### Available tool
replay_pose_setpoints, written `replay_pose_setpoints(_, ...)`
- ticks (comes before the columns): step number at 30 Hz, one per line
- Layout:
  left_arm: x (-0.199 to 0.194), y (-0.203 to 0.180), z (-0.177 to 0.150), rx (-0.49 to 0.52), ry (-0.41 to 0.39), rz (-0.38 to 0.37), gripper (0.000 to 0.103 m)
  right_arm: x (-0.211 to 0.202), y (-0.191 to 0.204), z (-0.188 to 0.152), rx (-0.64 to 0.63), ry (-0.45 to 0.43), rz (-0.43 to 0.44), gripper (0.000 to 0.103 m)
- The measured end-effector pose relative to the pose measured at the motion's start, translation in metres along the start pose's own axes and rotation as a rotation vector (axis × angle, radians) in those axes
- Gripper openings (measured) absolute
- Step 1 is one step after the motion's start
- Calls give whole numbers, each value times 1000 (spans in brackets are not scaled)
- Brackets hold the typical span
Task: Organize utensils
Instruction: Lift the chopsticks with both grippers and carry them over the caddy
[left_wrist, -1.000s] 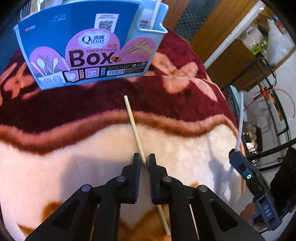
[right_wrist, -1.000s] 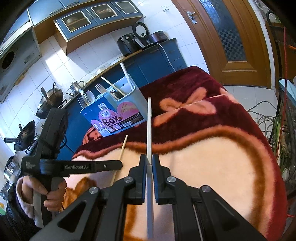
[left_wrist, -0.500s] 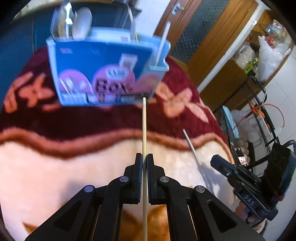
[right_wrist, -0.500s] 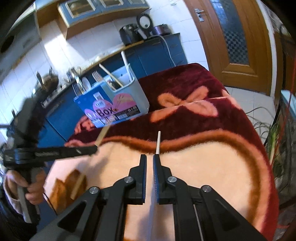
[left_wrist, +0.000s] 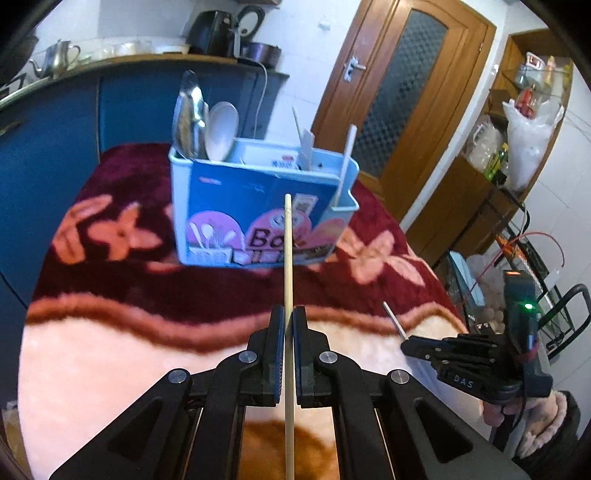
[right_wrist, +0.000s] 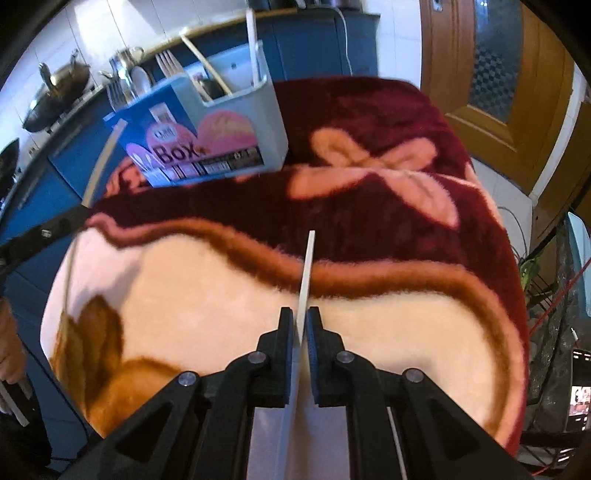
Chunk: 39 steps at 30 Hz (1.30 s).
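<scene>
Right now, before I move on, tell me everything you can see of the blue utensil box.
The blue utensil box stands upright on the red and cream flowered blanket, toward its far end. It looks like light blue plastic with a paper label reading "Box" and picturing spoons and chopsticks. It has compartments: spoons stand at one end, a wooden chopstick leans in the middle, and a white chopstick stands in a small side pocket. Neither hand-held gripper touches it.
</scene>
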<state>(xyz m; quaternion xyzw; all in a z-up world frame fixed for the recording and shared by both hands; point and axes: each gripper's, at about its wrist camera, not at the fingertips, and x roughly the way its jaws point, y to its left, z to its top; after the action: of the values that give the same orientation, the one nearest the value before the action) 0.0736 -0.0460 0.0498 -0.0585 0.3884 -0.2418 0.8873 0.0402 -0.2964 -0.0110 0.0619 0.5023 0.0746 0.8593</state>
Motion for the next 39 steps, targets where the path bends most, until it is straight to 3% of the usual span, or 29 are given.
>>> replay_pose_setpoints(11,-19,22,9,-14,-81,-10,4,10,8,20,-42,131,-48,11)
replay_pose_setpoints(16,-27,26,16,-26,-136,-22,4,10,7,22,-46,125,-57,6)
replay_pose_setpoints(21,-33,27,30,-25,-214,-7,4,-9,8,20,3,-23,12,6)
replay_pose_setpoints(26,-36,28,48,-31,-298,12,4,-41,17,19,15,-237,100,6)
replay_pose_setpoints(31,-37,27,72,-42,-388,31,4,-60,26,24,15,-419,132,6)
replay_pose_setpoints(39,-37,31,110,-39,-563,78,4,-69,31,40,16,-584,145,6)
